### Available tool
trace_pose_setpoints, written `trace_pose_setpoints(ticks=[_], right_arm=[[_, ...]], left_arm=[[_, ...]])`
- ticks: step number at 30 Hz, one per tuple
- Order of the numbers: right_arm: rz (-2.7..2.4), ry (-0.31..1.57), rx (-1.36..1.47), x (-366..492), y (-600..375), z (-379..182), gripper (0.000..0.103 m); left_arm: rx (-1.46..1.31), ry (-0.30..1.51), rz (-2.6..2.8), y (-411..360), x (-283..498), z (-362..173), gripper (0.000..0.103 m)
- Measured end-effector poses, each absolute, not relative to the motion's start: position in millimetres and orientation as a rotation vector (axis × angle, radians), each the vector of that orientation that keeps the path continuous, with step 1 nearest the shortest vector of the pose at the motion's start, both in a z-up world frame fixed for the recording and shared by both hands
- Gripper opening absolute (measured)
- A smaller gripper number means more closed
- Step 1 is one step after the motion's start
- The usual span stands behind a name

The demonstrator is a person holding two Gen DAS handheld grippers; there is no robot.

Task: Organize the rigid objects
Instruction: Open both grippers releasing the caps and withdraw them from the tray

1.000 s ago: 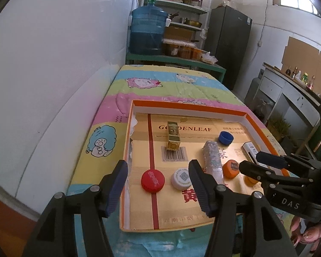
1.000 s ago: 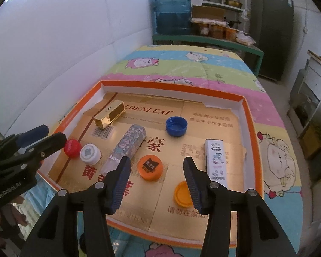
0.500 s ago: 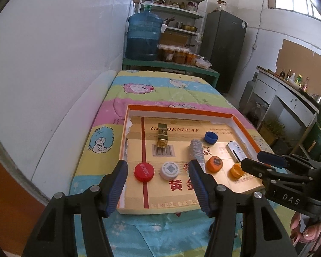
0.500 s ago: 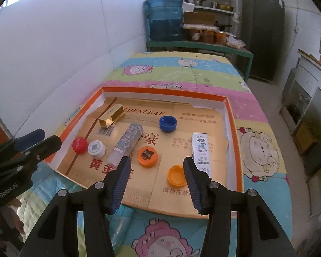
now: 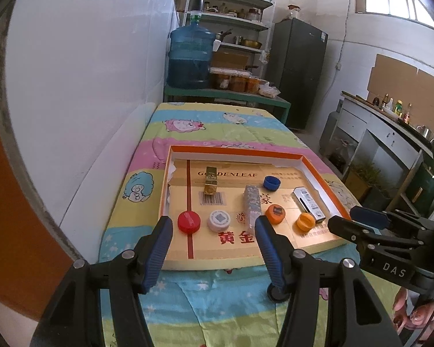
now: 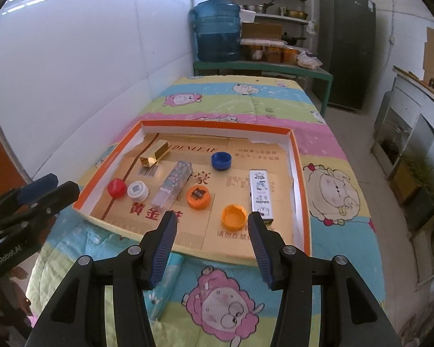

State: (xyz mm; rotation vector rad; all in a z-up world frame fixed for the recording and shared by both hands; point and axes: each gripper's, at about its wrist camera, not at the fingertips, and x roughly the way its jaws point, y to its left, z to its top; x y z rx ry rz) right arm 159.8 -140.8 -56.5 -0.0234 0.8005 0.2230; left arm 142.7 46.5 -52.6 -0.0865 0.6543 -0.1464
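The shallow cardboard tray with an orange rim [image 6: 299, 179] lies on a cartoon-print quilt [image 6: 275, 107]; it serves as the reference for all positions.

Contents, all resting flat on the tray floor:
- Gold rectangular box [image 6: 154, 154]: far left corner area, lying on its long side.
- Clear patterned plastic stick box [image 6: 172, 183]: centre, angled lengthwise.
- Blue plastic bottle cap [image 6: 221, 160]: centre, toward the far wall.
- Red plastic bottle cap [image 6: 116, 187] and white plastic bottle cap [image 6: 137, 189]: side by side near the left wall.
- Orange plastic cap with a dark label [image 6: 198, 196]: just right of the stick box.
- Orange plastic cap lying open side up [image 6: 233, 217]: near the front edge.
- White printed flat box [image 6: 261, 193]: beside the right wall, lengthwise.

Claw state: the left claw [image 5: 214, 241] and the right claw [image 6: 212, 235] both stand about half open, empty, hovering before the tray's front edge and touching nothing.

Handling assessment: all items appear light and stiff. The caps are likely smooth; grip across the ribbed rim, pads on opposite sides. Take the boxes across their narrow width near mid-length to prevent swing. The clear stick box may flex or slip under heavy clamping; apply moderate force.
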Motion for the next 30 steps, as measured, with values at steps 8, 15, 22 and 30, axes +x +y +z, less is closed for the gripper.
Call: trace_pose_setpoints(ticks=[8, 15, 22, 30], right_arm=[[0.22, 0.791, -0.027, 139, -141, -53, 0.053], [0.215, 0.784, -0.024, 118, -142, -50, 0.053], [0.213, 0.806, -0.012, 103, -141, -58, 0.053], [0.213, 0.833, -0.011, 92, -133, -72, 0.053]], left_arm=[[-0.063, 0.634, -0.153, 39, 122, -45, 0.059], [-0.073, 0.624, -0.17, 35, 105, -43, 0.059], [-0.08, 0.634, -0.188, 31, 91, -50, 0.059], [-0.088, 0.654, -0.188, 34, 77, -62, 0.059]])
